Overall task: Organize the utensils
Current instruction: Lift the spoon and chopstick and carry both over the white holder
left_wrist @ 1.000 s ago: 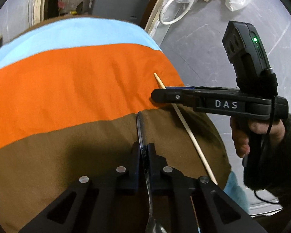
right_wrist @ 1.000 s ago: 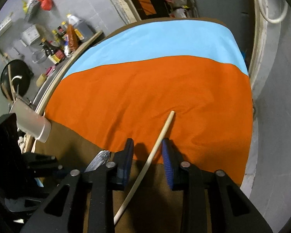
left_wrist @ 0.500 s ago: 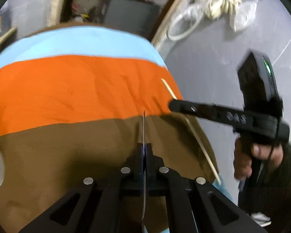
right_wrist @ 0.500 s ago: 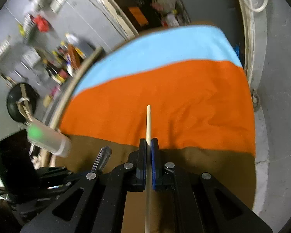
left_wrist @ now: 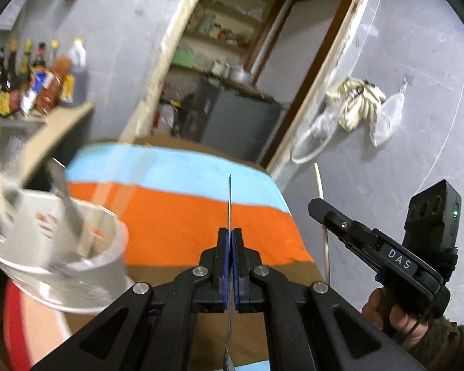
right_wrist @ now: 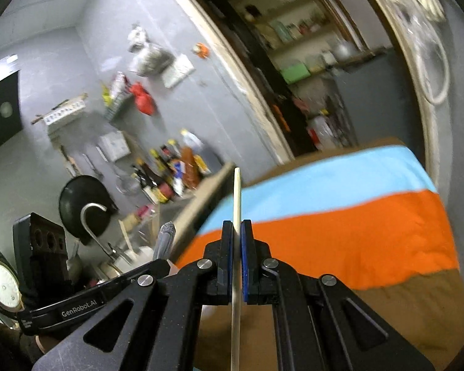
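We read "DAS" in white on the side of the right gripper (left_wrist: 320, 213) in the left wrist view. "GenRobot.AI" sits on the left gripper (right_wrist: 162, 267) body in the right wrist view. Bottle labels (left_wrist: 31, 89) too blurred to read.

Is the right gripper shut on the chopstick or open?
Shut on it. In its own wrist view the right gripper has both blue pads pressed against the wooden chopstick, which runs straight between them, clear of the striped cloth.

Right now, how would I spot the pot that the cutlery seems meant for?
Start at the striped cloth of blue, orange and brown over the table. At its left edge, near the camera, stands a pale round cup, blurred here. Unlike the bottles on the shelf behind, it is open-topped, with a metal utensil leaning out.
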`<state>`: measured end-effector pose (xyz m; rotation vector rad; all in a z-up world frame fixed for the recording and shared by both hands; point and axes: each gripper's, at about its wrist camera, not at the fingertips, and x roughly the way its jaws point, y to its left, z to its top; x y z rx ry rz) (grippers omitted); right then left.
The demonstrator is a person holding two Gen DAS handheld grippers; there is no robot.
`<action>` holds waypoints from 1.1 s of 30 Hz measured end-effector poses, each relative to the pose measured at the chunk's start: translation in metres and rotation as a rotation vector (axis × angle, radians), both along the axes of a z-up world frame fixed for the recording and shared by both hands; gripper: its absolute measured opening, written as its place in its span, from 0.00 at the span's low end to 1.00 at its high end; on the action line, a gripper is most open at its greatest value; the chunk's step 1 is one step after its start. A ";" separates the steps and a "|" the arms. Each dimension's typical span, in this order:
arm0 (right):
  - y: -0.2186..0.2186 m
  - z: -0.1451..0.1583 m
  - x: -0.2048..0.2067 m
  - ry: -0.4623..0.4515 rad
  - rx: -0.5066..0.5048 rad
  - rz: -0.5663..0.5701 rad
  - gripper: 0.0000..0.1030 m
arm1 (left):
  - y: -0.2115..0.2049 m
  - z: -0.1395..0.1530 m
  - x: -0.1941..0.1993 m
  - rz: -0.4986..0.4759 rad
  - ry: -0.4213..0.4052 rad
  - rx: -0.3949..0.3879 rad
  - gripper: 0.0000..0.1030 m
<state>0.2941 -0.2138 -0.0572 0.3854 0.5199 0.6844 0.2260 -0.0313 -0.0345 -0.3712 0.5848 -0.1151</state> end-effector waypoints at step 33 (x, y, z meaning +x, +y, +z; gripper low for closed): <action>0.162 0.026 0.003 -0.346 0.124 -0.066 0.04 | 0.219 0.008 -0.005 0.465 -0.276 -0.015 0.02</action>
